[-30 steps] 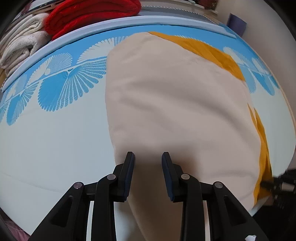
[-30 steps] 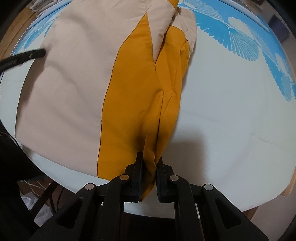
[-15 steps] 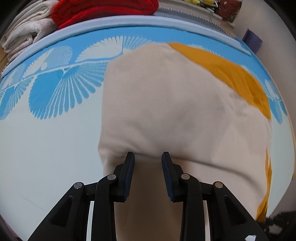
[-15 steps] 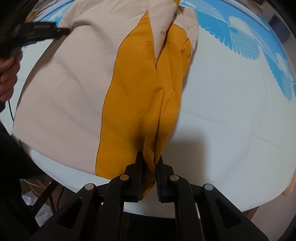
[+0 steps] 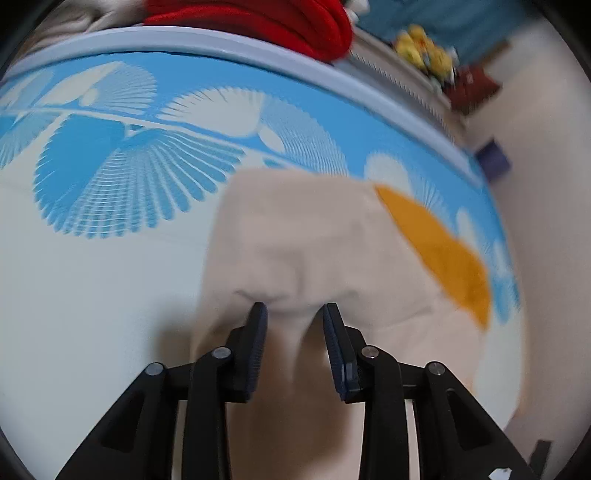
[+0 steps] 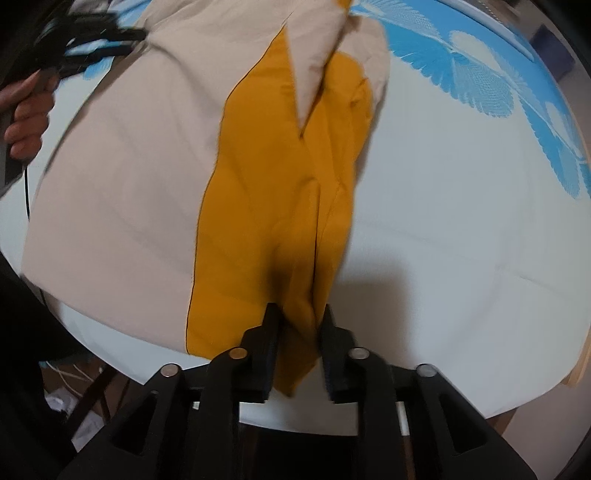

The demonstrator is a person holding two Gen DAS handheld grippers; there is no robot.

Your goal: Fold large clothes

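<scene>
Cream and mustard-yellow cloth — a large garment [image 6: 129, 192] — lies spread over the table [image 6: 461, 240], whose white cover carries a blue fan pattern. The right claw [image 6: 297, 321] straddles a bunched ridge of the yellow part at the table's near edge; its jaws have just been opening and the pads look to stand slightly off the fabric, released. The left claw [image 5: 293, 319] — jaws also just opening — has a raised cream fold between its parted fingers [image 5: 255, 339], not pinched. Red fabric [image 5: 258, 22] is piled beyond the table's far rim.
</scene>
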